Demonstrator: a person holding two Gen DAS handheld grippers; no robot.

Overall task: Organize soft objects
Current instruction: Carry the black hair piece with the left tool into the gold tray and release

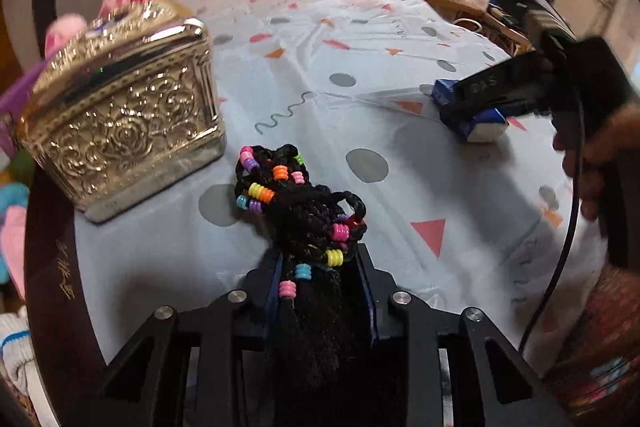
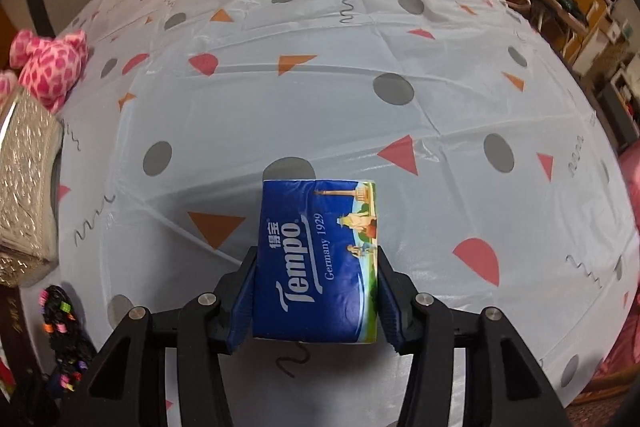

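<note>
Braids first: our left gripper [image 1: 320, 267] has its jaws clamped on a black braided hairpiece with coloured beads [image 1: 304, 211], which trails onto the patterned tablecloth [image 1: 288, 39]. At 10 o'clock from it stands an embossed silver box [image 1: 124, 123], with a pink spotted plush [image 2: 52, 63] behind. At 2 o'clock, well apart, our right gripper [image 2: 316, 291] grips a blue Tempo tissue pack [image 2: 320, 259] just over the cloth.

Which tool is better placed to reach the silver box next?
Probably the left tool: holding the beaded braid, it is close beside the silver box. The right tool, gripping the tissue pack, is farther.
</note>
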